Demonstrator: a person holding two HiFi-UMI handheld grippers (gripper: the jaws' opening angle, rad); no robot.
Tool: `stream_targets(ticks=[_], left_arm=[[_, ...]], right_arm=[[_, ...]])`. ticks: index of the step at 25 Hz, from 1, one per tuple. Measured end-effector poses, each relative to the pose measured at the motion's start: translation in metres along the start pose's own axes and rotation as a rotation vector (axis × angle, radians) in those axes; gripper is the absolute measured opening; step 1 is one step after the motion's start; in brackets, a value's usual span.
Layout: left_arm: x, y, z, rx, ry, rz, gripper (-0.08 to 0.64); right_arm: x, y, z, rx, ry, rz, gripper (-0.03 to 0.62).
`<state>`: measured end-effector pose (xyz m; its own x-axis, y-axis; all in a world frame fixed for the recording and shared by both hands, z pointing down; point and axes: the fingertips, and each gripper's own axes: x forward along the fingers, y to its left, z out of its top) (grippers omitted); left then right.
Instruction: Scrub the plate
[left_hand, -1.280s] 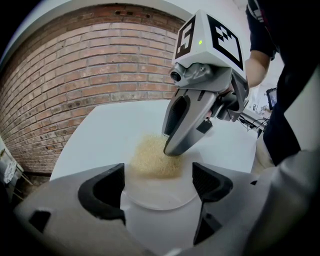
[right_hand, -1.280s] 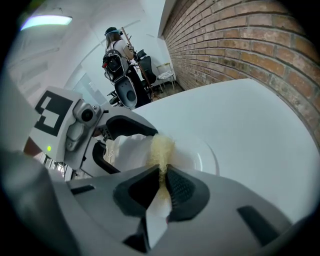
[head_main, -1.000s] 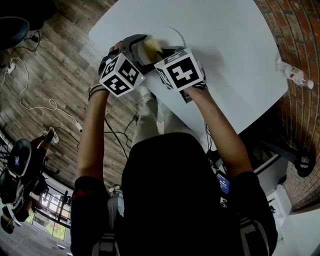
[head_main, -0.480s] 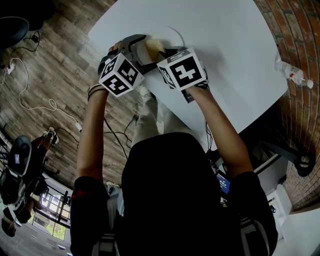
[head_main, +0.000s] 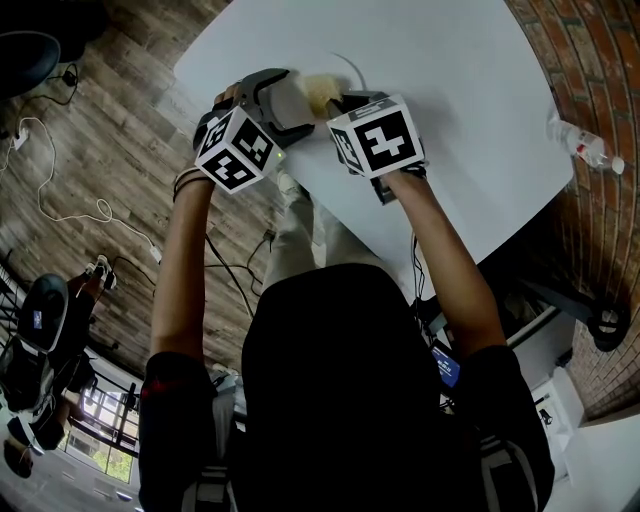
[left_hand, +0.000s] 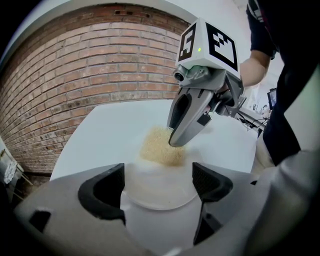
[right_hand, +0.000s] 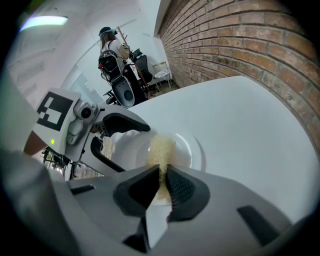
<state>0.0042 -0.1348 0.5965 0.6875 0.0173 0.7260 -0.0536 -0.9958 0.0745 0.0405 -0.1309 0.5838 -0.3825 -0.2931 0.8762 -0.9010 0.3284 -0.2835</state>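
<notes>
- White plate sits on the white table, near the table edge closest to the person. In the head view only its far rim shows past the grippers.
- L gripper: jaws set wide, w/ the plate's near rim btwn them. The black pads look pressed to the rim on both sides, so it's holding the plate flat on the table.
- Seen from the R gripper view, the L gripper comes in from the left. One finger lies along the plate's far side and one along its near side.
- R gripper: jaws nearly together, pinching a thin edge of the yellow sponge. The rest of the sponge sticks out in front of the jaws and rests on the plate.
- In the L gripper view, the R gripper slants down from upper right, tips on the sponge. The sponge lies on the far half of the plate, about centre.
- Head view: L gripper and R gripper are close together over the plate, w/ the sponge showing as a yellow patch btwn them.
- Both forearms reach fwd from the person's dark-sleeved torso.
- Clear plastic bottle lies on its side at the table's right edge, well apart from the plate.
- Brick wall beyond the table; wood-plank floor on the left in the head view.
</notes>
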Motion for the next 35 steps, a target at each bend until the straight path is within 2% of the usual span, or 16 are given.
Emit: stream_targets(ticks=[21,35], left_arm=[[-0.001,0.0,0.0,-0.003,-0.001,0.001,0.403],[0.0,0.0,0.0,-0.005,-0.001,0.003,0.403]], right_arm=[[-0.025,-0.044,-0.012,0.058,-0.013,-0.067,0.04],[-0.025,-0.043,-0.017,0.073,-0.014,-0.066,0.04]])
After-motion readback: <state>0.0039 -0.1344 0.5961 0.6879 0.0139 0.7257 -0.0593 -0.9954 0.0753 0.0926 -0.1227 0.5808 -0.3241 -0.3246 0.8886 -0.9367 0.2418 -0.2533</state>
